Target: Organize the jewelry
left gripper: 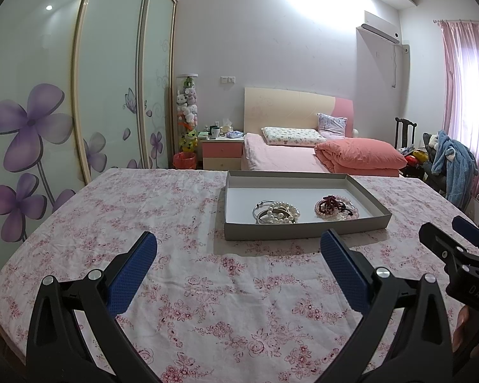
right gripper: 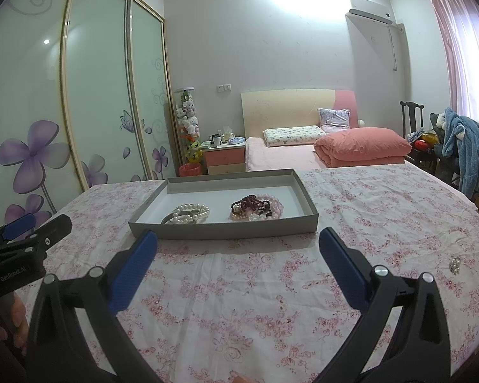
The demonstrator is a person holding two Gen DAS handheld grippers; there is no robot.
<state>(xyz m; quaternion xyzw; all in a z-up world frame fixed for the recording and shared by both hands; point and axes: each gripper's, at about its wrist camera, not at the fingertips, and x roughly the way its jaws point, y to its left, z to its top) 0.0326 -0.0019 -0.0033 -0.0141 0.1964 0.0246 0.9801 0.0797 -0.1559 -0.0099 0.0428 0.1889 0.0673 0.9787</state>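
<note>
**Both Hand-Held Grippers Released Short of the Jewelry Tray**

The left hand-held gripper was released, its blue pads spread wide and holding nothing. The right hand-held gripper was likewise released and empty. Both hovered over the table, which was covered with a pink floral cloth, just short of the near wall of the gray tray.

The tray held two separate groups of jewelry. A cluster of pearl bracelets with metal bangles lay in the left part of the tray floor. A pile of dark red and pink bead bracelets lay in the right part, apart from the first. This grouping appeared to sort pieces by kind.

One small piece, apparently a brooch or earring, lay on the cloth well to the right of the tray, outside it. It was too small to identify with certainty. Judged from this layout, that piece remained to be collected, and the right hand-held gripper stood nearer to it.
</note>
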